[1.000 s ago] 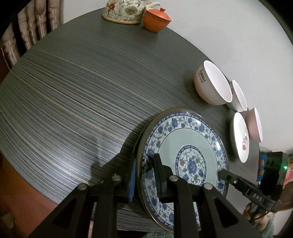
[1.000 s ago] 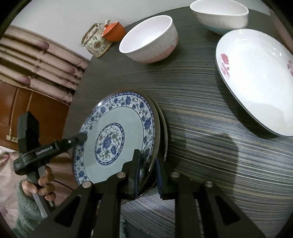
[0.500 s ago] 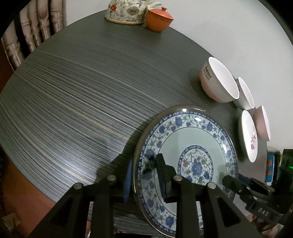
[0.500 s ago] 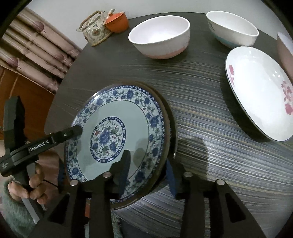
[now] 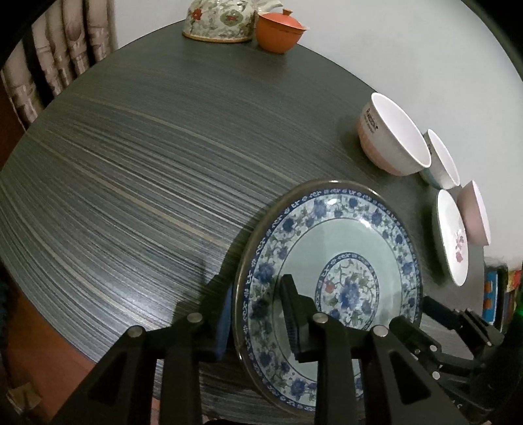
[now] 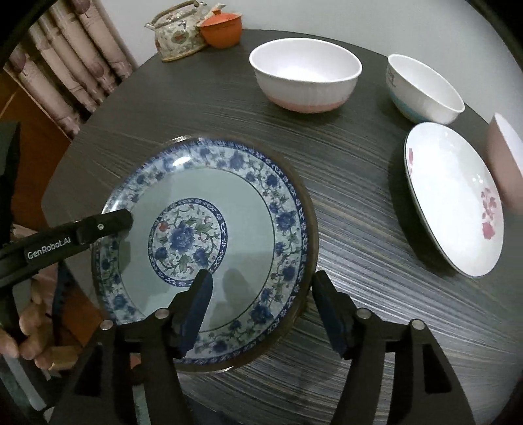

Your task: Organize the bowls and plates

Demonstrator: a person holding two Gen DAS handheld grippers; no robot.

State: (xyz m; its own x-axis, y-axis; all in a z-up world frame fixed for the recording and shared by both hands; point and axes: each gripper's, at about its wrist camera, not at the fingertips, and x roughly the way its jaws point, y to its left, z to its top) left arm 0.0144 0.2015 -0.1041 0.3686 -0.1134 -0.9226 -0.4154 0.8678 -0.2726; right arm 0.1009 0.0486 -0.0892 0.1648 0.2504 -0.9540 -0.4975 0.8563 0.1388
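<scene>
L claw (image 5: 258, 314): fingers straddle blue-floral plate (image 5: 330, 258) rim w/ gaps, no grip.
R claw (image 6: 261, 310): spread wide across near rim, holding nothing.
Plate: flat on surface (image 5: 147, 183), near edge.
Handling: rigid, glazed, slick, breakable; pinch rim only.
Nearby: bowls (image 6: 305, 73), white plate (image 6: 454, 202).

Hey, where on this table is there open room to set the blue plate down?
Bare tabletop runs from the blue plate toward the curtain and up to the teapot and orange cup. The far right edge is crowded: pink-based bowl, blue-based bowl, flowered white plate, pink bowl.
</scene>
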